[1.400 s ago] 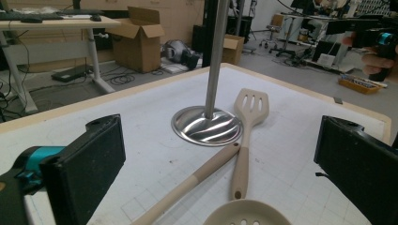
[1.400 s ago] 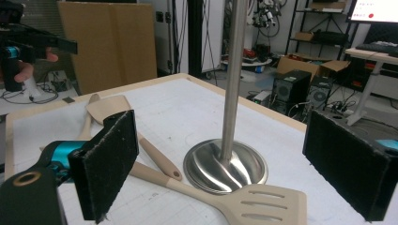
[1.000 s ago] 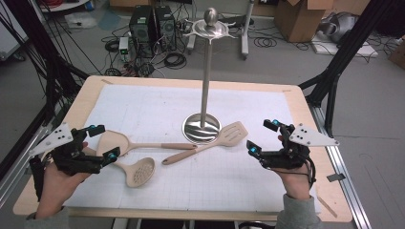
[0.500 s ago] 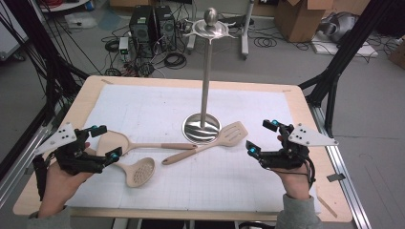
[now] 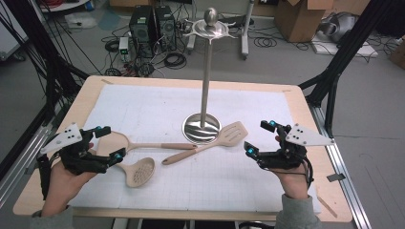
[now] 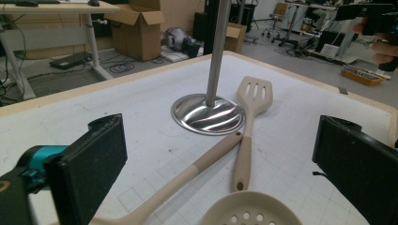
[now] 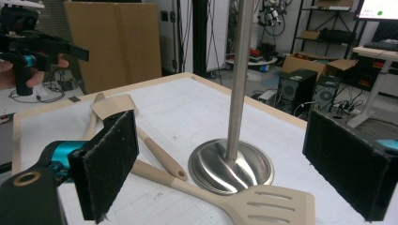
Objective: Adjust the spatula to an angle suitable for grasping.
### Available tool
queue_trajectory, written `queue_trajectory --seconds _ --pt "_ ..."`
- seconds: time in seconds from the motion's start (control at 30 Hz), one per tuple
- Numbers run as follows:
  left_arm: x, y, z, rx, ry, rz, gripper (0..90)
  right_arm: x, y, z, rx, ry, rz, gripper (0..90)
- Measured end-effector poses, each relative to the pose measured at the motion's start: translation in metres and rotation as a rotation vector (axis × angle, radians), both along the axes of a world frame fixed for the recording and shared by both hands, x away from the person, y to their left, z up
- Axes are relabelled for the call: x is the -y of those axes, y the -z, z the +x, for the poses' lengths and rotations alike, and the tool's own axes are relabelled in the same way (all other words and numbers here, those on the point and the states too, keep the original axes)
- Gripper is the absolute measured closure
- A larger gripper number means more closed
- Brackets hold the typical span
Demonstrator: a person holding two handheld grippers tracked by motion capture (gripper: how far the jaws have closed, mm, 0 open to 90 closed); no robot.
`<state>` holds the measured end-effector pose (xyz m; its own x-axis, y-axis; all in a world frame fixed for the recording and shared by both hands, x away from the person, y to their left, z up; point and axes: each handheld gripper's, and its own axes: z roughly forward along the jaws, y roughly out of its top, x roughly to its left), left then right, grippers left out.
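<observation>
A steel utensil stand (image 5: 202, 129) rises from a round base mid-table, with hooks at its top (image 5: 210, 27). Three beige utensils lie before it: a slotted spatula (image 5: 230, 135), a spoon (image 5: 143, 144) and a perforated skimmer (image 5: 138, 171). My left gripper (image 5: 110, 142) hovers open at the left, its jaws on either side of the spoon's bowl and the skimmer's handle. In the left gripper view the stand base (image 6: 208, 114), the spatula (image 6: 254, 95) and the skimmer (image 6: 248, 213) lie ahead. My right gripper (image 5: 258, 137) is open just right of the spatula head (image 7: 277, 204).
A white gridded mat (image 5: 157, 102) covers the wooden table (image 5: 305, 102). Computer towers (image 5: 153, 24), cables and cardboard boxes sit on the floor beyond the far edge. Black frame legs (image 5: 334, 71) stand at the right and left.
My left gripper has drifted slightly to the right. The right gripper and the utensils have stayed put.
</observation>
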<state>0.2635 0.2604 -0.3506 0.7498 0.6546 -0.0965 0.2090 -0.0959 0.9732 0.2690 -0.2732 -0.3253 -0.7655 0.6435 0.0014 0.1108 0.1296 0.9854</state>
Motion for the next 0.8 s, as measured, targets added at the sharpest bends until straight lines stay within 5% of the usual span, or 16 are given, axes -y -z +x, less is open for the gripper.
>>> queue_trajectory --seconds 0.4,0.8 --pt "-0.003 0.016 0.007 -0.037 0.001 0.023 9.2 0.004 0.001 0.002 -0.001 -0.004 0.024 9.7" --pt "-0.012 0.029 0.034 -0.111 0.025 0.092 18.3 0.005 0.000 0.000 -0.004 -0.008 0.030 9.7"
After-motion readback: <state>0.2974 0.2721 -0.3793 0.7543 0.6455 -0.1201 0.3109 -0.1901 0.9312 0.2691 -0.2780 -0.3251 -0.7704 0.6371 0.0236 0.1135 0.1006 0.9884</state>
